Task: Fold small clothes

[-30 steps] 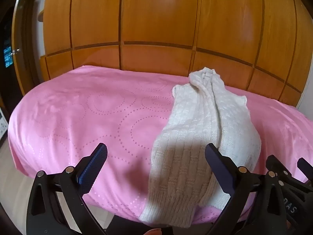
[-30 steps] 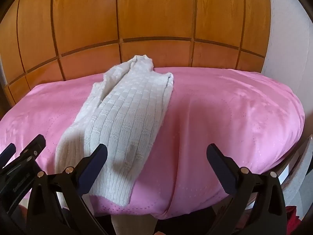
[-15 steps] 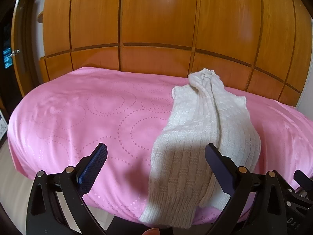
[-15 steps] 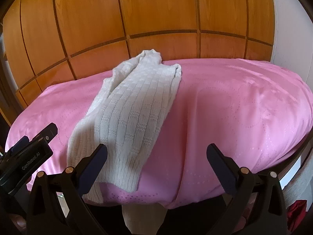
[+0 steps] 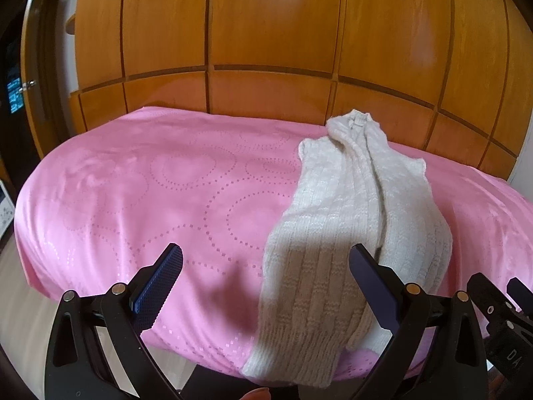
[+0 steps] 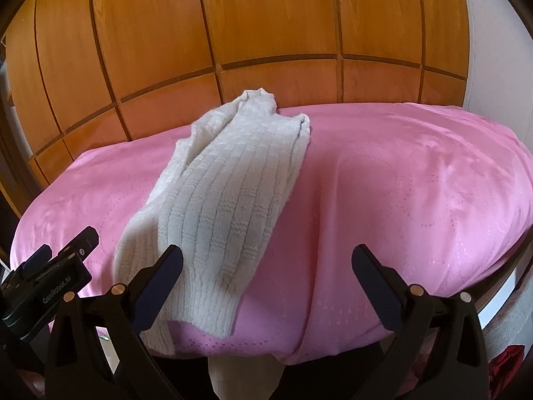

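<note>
**Knit top laid lengthwise, both grippers wide and empty**

Left gripper: jaws spread wide, nothing between them, held low at the near edge of the table. Right gripper: same, fully spread, holding nothing, just to the right of the near hem.

White knit top, seen again from the right: lying on the pink cloth, long axis running away from the grippers, collar at the far end, near hem hanging slightly over the table edge. Sides already turned in toward the middle, leaving a long narrow strip with a ridge along the centre.

Handling, as a judgement: light, soft, chunky ribbed knit; no stiffness, likely to sag and stretch if lifted by one point. Not slippery, not fragile, though loose loops could snag on a pad. Best hold probably the two near hem corners, one per gripper, pinching all layers together so the turned-in sides do not fall open.

Pink cloth: smooth, faintly shiny, dotted-circle pattern, draped over a rounded table; may slide or bunch under a dragged garment.

Behind: orange-brown wooden panels, a pale wall at right.
</note>
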Available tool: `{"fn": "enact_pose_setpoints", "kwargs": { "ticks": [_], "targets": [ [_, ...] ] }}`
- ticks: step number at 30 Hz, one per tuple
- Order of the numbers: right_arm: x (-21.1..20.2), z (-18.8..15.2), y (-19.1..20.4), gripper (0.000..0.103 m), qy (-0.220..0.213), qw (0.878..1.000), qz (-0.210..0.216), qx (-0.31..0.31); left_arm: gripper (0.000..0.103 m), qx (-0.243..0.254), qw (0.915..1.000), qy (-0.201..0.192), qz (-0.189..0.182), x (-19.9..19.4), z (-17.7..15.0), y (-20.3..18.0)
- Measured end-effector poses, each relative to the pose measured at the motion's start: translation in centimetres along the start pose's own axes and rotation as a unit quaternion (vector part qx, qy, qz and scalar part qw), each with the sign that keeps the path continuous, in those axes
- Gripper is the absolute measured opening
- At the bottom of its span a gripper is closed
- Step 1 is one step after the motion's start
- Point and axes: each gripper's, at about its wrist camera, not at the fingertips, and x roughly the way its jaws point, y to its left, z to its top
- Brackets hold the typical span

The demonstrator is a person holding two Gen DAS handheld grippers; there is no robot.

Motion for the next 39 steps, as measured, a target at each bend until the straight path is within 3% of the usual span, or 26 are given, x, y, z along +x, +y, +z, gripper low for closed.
{"fn": "enact_pose_setpoints", "kwargs": {
  "ticks": [32, 35, 39],
  "targets": [
    [1.2, 0.8, -1.0, 0.100, -0.002, 1.000, 0.014, 0.002, 0.099, -0.011, 0.9997, 0.023, -0.006, 1.4, -0.2, 0.6],
    [1.5, 1.2, -1.6, 0.094, 0.001, 1.000, 0.020, 0.013, 0.099, -0.017, 0.9995, 0.026, -0.006, 1.7, -0.1, 1.1],
    [3.2, 1.6, -1.7, 0.075, 0.032, 0.998, 0.039, 0.022, 0.099, -0.022, 0.9991, 0.031, -0.020, 2.1, -0.1, 1.1]
  ]
}}
